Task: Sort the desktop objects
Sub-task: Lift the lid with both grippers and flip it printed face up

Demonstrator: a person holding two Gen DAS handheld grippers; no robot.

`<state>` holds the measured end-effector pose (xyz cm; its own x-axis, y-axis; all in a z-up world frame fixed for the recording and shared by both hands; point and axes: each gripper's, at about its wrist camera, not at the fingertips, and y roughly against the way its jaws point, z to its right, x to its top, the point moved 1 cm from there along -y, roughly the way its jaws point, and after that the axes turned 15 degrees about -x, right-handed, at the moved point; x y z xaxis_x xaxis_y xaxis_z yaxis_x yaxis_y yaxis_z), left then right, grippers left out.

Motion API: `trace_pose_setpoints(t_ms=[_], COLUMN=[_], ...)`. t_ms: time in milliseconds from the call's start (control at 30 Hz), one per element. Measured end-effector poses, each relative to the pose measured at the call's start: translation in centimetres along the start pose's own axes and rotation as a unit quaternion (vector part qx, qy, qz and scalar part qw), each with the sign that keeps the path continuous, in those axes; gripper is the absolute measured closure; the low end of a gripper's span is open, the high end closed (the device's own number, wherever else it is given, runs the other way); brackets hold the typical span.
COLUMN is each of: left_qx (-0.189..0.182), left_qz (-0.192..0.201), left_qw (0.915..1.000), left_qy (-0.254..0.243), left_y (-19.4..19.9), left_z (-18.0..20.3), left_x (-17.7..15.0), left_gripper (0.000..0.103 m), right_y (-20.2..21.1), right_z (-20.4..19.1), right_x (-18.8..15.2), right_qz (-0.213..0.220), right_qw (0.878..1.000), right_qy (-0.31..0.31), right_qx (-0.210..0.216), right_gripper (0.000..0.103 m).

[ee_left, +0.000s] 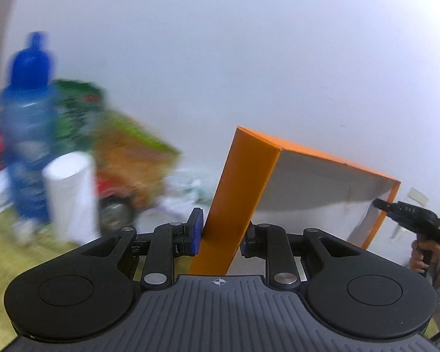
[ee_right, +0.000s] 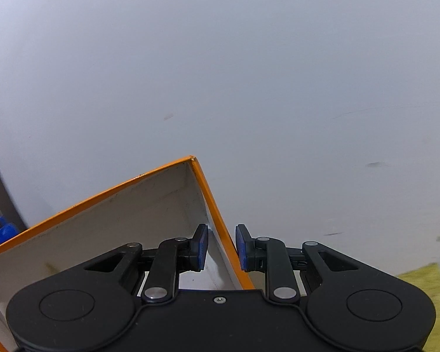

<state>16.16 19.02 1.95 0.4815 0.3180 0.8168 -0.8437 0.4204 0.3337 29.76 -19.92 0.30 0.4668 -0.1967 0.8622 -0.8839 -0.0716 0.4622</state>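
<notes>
left tool [ee_left: 221, 230] clenched on orange box [ee_left: 243, 182] side wall | right tool [ee_right: 221, 248] clenched on opposite wall | box aloft, tilted, above bench | risk: thin walls slip or buckle if hands diverge; could clip blue bottle [ee_left: 29, 111]

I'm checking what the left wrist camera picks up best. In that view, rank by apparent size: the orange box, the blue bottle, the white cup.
1. Orange cardboard box with white inside: largest, though it is nearest the lens.
2. Blue plastic bottle.
3. White paper cup: smallest.
All but the box are blurred.
</notes>
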Motion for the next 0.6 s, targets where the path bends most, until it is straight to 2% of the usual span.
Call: trace_pose_setpoints(t_ms=[167, 267, 367, 467, 600], left_qx=[-0.054, -0.077, -0.094, -0.111, -0.126], left_qz=[0.015, 0.014, 0.006, -0.007, -0.009], left_qw=[0.9973, 0.9950, 0.9911, 0.9892, 0.9875], left_qy=[-0.048, -0.061, -0.094, -0.095, -0.095], left_y=[-6.0, -8.2, -8.9, -8.6, -7.4], left_z=[2.3, 3.3, 4.2, 4.0, 3.5], left_x=[1.4, 1.4, 0.3, -1.4, -2.9], left_gripper=[0.080, 0.079, 0.079, 0.079, 0.076], right_y=[1.4, 2.4, 3.8, 4.8, 6.9], right_z=[5.2, 8.1, 10.5, 12.1, 13.4], right_x=[0.6, 0.0, -1.2, -3.0, -5.3], right_qz=[0.025, 0.029, 0.033, 0.027, 0.041], right_qw=[0.998, 0.996, 0.995, 0.994, 0.994], right_qy=[-0.015, -0.035, -0.048, -0.061, -0.081], right_qx=[-0.057, -0.075, -0.084, -0.084, -0.061], right_gripper=[0.083, 0.083, 0.083, 0.083, 0.083])
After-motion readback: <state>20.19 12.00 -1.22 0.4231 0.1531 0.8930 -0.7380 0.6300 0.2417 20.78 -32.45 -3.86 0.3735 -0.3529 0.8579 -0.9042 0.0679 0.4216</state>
